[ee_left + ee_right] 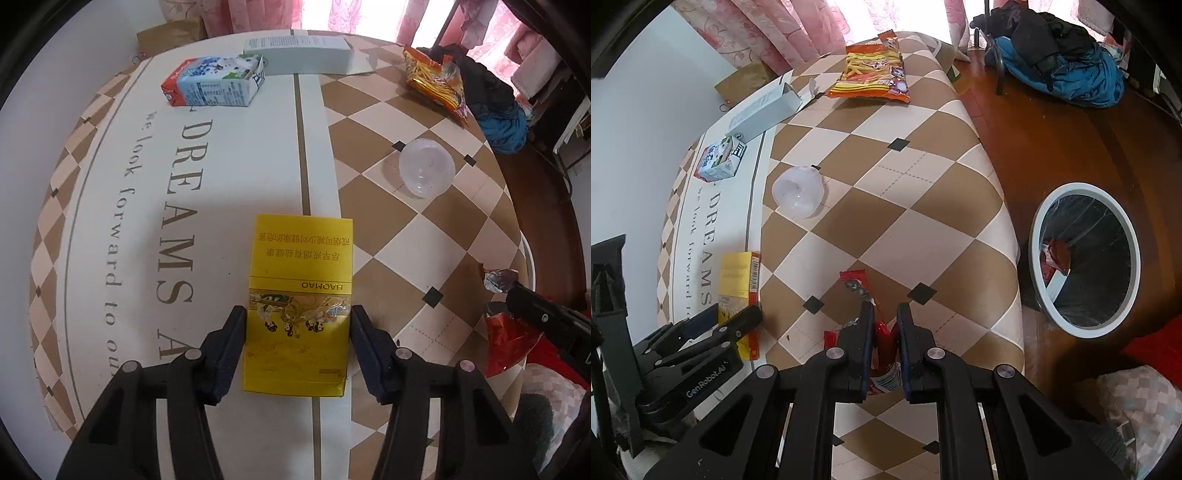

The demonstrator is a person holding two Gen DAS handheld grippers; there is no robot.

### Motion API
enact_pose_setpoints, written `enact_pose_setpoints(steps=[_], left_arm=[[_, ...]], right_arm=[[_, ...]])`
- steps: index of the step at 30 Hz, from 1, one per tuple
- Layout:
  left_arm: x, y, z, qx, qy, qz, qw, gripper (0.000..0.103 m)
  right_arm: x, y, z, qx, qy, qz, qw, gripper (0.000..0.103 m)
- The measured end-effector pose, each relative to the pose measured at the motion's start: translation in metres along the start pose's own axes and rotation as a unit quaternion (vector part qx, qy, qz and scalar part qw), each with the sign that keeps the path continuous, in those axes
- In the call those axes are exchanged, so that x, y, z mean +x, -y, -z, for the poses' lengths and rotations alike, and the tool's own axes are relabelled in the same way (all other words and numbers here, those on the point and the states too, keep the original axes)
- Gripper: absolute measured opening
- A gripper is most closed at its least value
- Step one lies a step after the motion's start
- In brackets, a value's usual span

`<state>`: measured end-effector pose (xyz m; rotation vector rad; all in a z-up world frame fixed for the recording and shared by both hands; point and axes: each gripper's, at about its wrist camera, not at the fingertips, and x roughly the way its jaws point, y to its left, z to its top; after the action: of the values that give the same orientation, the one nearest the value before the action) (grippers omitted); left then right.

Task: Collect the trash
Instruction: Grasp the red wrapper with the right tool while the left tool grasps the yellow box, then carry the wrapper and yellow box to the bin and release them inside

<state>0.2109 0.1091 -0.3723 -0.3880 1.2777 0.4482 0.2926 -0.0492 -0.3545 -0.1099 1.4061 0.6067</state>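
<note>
Left gripper (297,325) is clamping the yellow cigarette pack (299,280), lying flat on the table (886,206). Right gripper (884,314) is pinching the red wrapper (882,332) just right of the pack. Beyond the pack: clear cup (426,170), then milk carton (214,81). Bin (1084,258) is standing off the table's right edge.

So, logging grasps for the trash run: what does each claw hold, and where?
Left claw: yellow box, pinched across its side edges near one end. Right claw: red wrapper, gripped mid-length.
</note>
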Motion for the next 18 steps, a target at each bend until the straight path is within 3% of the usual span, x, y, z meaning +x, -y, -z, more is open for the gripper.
enact_pose_setpoints(steps=[8,12,18], left_arm=[[-0.048,0.009,0.013,0.004,0.057,-0.006,0.9983,0.053],[-0.091,0.026,0.009,0.013,0.101,0.010,0.9948,0.053],[-0.150,0.081,-0.009,0.057,0.161,0.050,0.9841,0.053]], right_arm=[[-0.022,0.009,0.006,0.009,0.020,-0.025,0.999,0.013],[-0.048,0.015,0.006,0.007,0.040,-0.039,0.998,0.013],[-0.111,0.049,-0.001,0.022,0.092,-0.051,0.994,0.012]])
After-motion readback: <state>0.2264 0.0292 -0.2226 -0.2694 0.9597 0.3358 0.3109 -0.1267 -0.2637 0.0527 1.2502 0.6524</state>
